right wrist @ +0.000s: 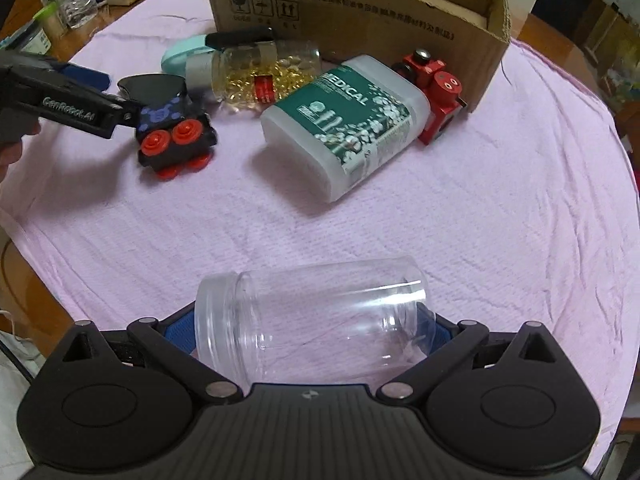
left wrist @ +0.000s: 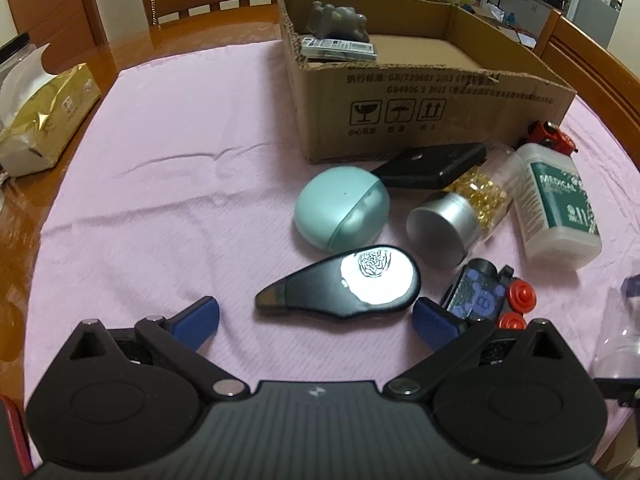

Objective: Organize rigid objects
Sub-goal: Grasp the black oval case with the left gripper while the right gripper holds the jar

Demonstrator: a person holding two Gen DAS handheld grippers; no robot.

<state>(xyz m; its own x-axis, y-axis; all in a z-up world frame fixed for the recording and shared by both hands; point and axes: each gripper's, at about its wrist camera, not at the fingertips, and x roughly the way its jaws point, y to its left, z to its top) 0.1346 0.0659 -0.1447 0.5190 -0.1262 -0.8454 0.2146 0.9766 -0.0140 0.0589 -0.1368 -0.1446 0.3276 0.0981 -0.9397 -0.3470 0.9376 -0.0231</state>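
My left gripper is open, its blue fingers either side of a black teardrop-shaped magnifier on the pink cloth. My right gripper holds a clear empty plastic jar lying sideways between its fingers. Loose on the cloth lie a mint round case, a black flat case, a bottle of gold capsules, a white medical bottle, a black toy train with red wheels and a red toy train.
An open cardboard box stands at the back, holding a grey toy and a flat packet. A gold tissue pack lies at the left table edge. Wooden chairs stand behind the table.
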